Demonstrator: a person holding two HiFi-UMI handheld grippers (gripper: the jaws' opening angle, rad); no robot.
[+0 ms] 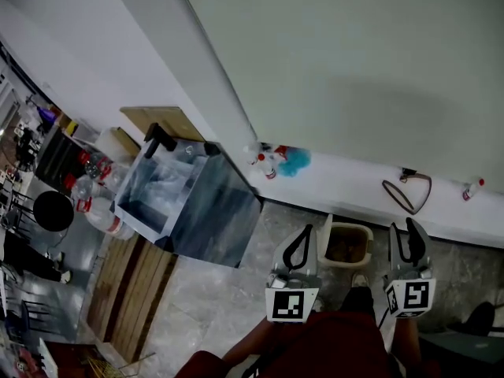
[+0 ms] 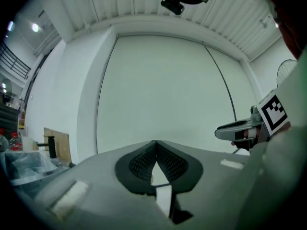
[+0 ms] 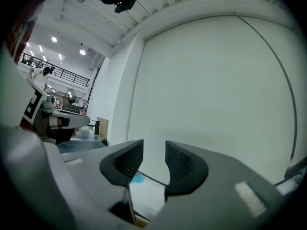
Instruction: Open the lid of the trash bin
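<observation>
- The trash bin [image 1: 209, 215], a large grey box, stood on the floor at the foot of the wall [image 1: 354, 69]. Its top showed clear plastic, and the pictures did not tell whether a lid lay over it.
- A black part [image 1: 161, 138], perhaps a handle, rose at the far edge of the bin. A wooden board [image 1: 161, 120] leaned just behind the bin.
- Several plastic bottles [image 1: 94, 203] stood just beside the bin, on its left side.
- The left gripper [image 1: 305, 233] was to the right of the bin and well apart from it. Its jaws were pressed together at the tips, with nothing between them.
- The right gripper [image 1: 407, 228] was farther from the bin, beyond the left one. Its jaws stood a little apart with a narrow gap, and nothing was in the gap.
- A small beige container [image 1: 346, 242] stood to the right of the bin, between the two grippers.
- Both tools seemed to point toward the wall and not toward the bin, so the task looked not yet begun.
- The beige container was nearer than the bin, so a tool could probably go to the wrong thing.
- The left jaws, being together, could likely only push the black part and slip off it.
- A pinch at the top might catch the clear plastic instead of the lid and pull it out.
- A wide swing toward the bin could knock over the bottles.
</observation>
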